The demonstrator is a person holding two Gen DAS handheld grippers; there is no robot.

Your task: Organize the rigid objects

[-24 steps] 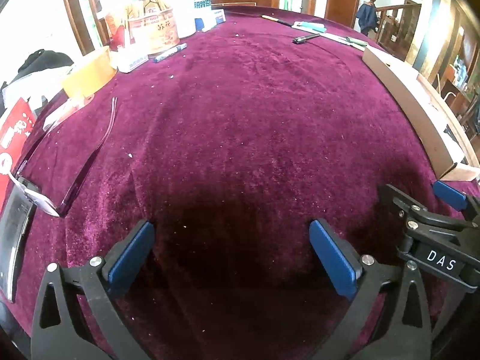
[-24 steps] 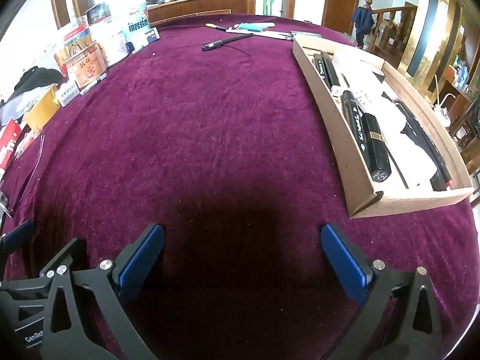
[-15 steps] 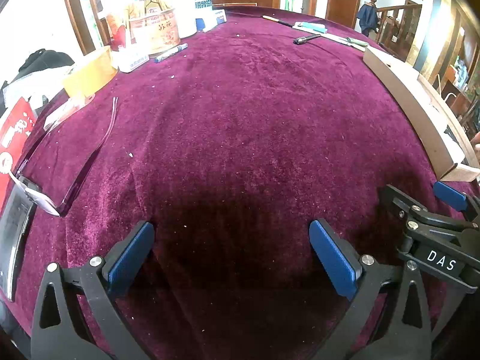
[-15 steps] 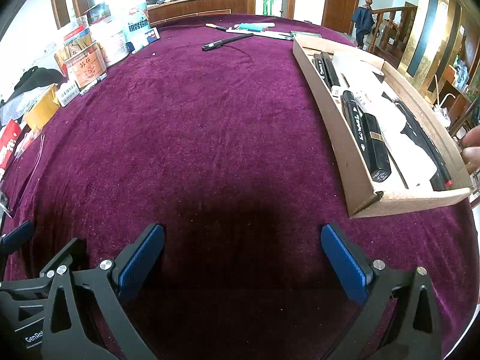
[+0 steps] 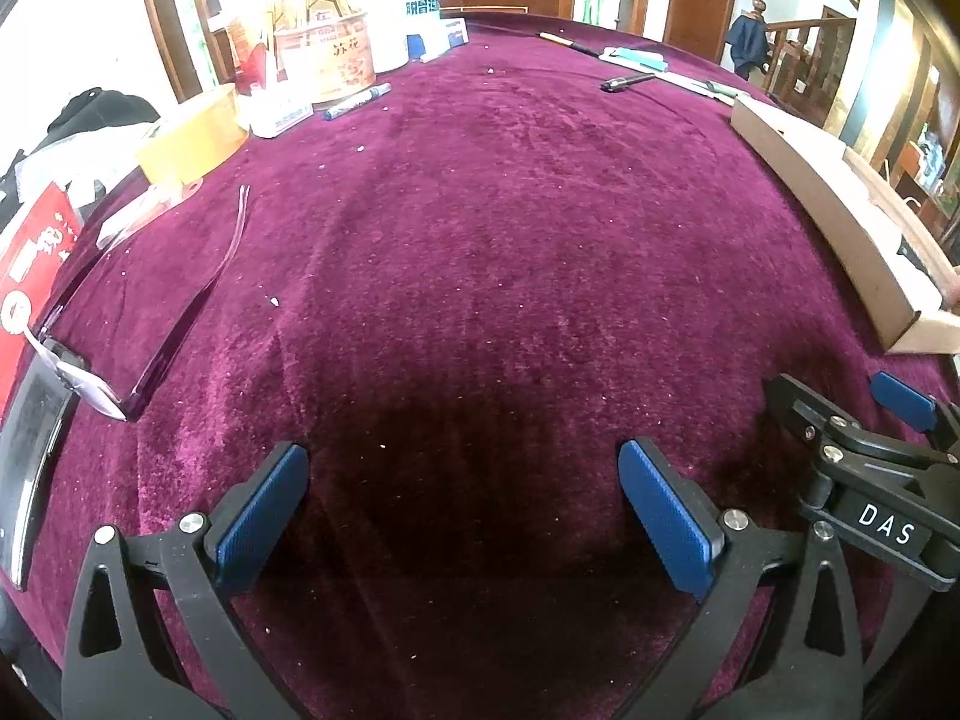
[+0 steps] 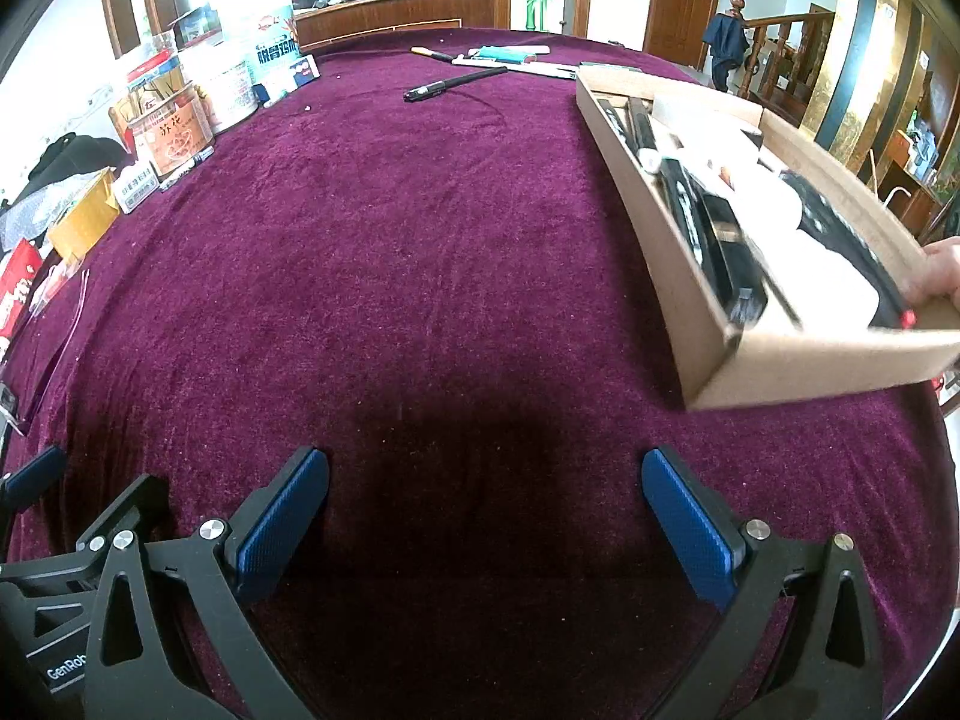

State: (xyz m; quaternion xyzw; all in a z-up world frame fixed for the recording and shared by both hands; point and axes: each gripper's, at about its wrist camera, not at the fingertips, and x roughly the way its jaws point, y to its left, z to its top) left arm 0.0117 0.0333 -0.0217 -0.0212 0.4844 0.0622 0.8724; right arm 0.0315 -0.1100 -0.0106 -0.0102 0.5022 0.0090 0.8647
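A desk (image 6: 420, 252) covered in deep purple velvet fills both views, and most of its middle is bare cloth. Along its right side sits a long, shallow cardboard box (image 6: 660, 222), its near corner tipped up off the cloth; it is blurred in the right wrist view. A bare hand (image 6: 942, 270) grips the box's rim at the right edge of the picture. Inside the box lie several dark, elongated things over something white, packed side by side lengthwise; the blur keeps me from telling them apart.

The left gripper (image 5: 462, 510) and the right gripper (image 6: 486, 516) hover low over the near edge of the desk, side by side, each tilted down toward the cloth. Both have their blue-padded fingers (image 5: 264, 510) spread wide with nothing between them but velvet.

Along the left edge stands a row of household goods: a round tin (image 5: 327, 57) with red print, a yellow box (image 5: 192, 138), a red packet (image 5: 36, 252) and a clear plastic sleeve (image 5: 150, 324) lying flat.

At the far end of the desk a black pen (image 6: 453, 84) lies alone on the cloth, with a teal-and-white item (image 6: 504, 53) and a few slim sticks just beyond it. A blue marker (image 5: 357, 101) lies beside the tin.
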